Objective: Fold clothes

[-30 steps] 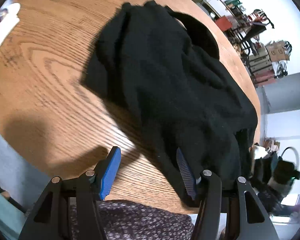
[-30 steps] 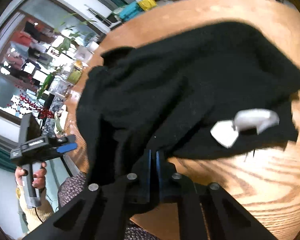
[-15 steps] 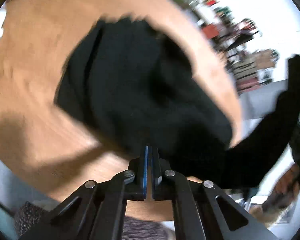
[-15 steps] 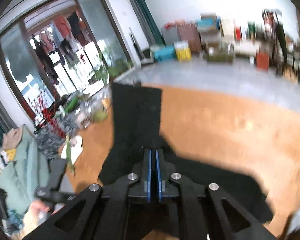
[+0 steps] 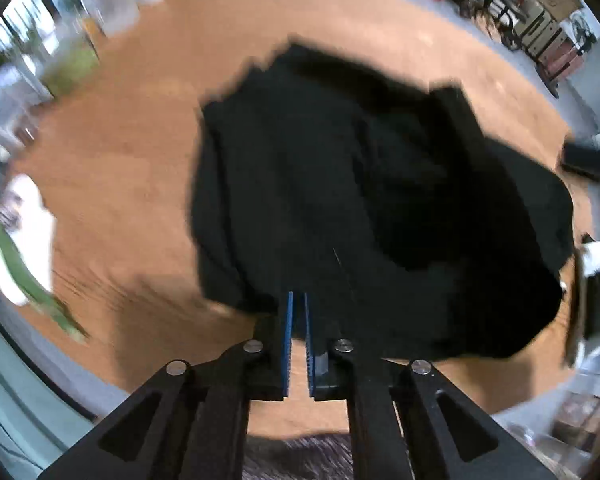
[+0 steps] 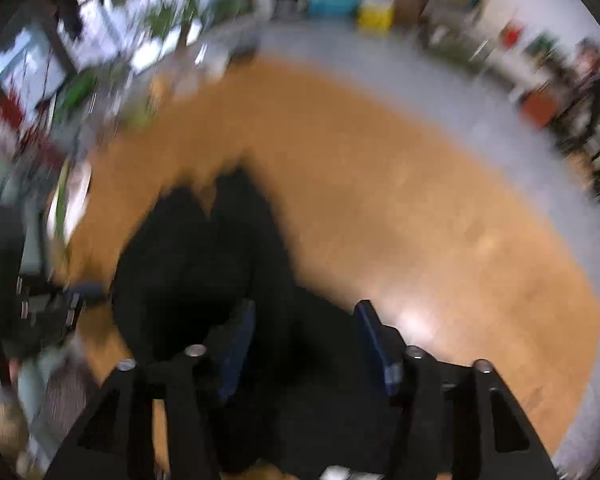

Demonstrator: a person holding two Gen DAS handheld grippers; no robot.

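Observation:
A black garment (image 5: 359, 200) lies bunched on the round wooden table (image 5: 132, 168). My left gripper (image 5: 298, 308) is shut with its blue pads pinching the garment's near edge. In the blurred right wrist view the garment (image 6: 204, 264) spreads under and ahead of my right gripper (image 6: 303, 312), whose blue pads stand wide apart and open above the cloth. The left gripper's body (image 6: 40, 312) shows at the left edge there.
A white object with green (image 5: 24, 248) lies on the table's left side. Cluttered shelves, boxes and chairs (image 5: 539, 32) ring the room beyond the table. The table's near edge (image 5: 300, 424) is just below the left gripper.
The right gripper has opened and let go of the garment, which has dropped back onto the table. The left gripper stays shut on its edge. Both views have swung fast.

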